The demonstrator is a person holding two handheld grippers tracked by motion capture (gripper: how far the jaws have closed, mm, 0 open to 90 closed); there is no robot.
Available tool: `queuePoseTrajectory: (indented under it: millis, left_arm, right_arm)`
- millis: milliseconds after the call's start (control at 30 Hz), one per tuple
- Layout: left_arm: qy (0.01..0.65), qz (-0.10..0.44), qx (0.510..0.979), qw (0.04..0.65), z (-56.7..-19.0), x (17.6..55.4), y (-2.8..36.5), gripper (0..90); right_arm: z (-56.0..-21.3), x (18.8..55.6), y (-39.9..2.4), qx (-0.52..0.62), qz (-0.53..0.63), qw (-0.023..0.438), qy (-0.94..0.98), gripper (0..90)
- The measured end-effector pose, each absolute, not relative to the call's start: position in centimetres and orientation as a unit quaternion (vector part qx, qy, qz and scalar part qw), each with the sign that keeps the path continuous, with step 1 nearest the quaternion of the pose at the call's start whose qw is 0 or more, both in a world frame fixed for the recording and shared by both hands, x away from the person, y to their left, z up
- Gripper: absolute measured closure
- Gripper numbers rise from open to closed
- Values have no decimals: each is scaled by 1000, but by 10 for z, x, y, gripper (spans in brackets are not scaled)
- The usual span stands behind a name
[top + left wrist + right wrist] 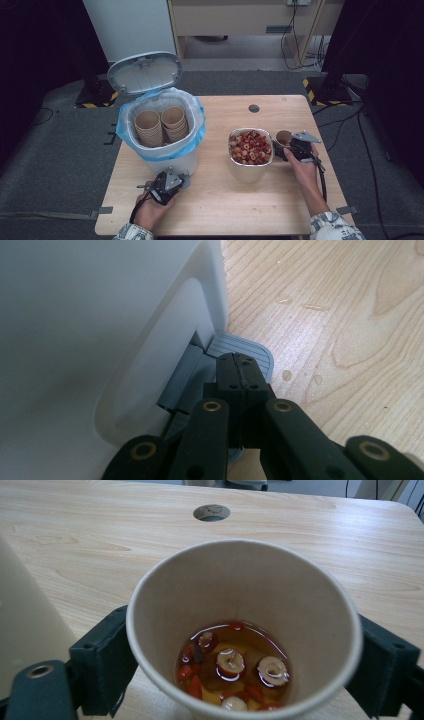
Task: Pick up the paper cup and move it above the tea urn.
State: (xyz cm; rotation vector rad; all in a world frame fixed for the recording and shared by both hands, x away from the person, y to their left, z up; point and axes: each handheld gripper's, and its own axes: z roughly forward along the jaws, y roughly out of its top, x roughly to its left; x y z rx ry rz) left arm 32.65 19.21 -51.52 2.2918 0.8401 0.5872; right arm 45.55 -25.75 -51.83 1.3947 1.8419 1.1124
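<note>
My left gripper (240,371), jaws closed tight, presses the grey pedal (245,347) at the white bin (167,145). My right gripper (240,665) clasps the paper cup (245,625) beside the steel bowl (250,167).

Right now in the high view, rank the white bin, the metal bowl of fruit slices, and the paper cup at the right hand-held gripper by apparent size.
1. White bin, clearly largest.
2. Metal bowl of fruit slices, mid-sized.
3. Paper cup between the right hand-held gripper's jaws, smallest, though partly hidden there.
All sit at similar depth, so the order looks safe.
</note>
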Motion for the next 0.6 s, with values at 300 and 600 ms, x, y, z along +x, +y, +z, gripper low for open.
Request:
queuePoseTrajectory:
  millis: [300, 600]
  left_arm:
    - [318, 222, 868, 311, -515, 326, 192, 899]
    - [318, 220, 868, 311, -515, 327, 193, 899]
  right_arm:
    - [-524, 460, -258, 511, 420, 297, 688, 242]
    - [-513, 454, -266, 482, 432, 310, 697, 284]
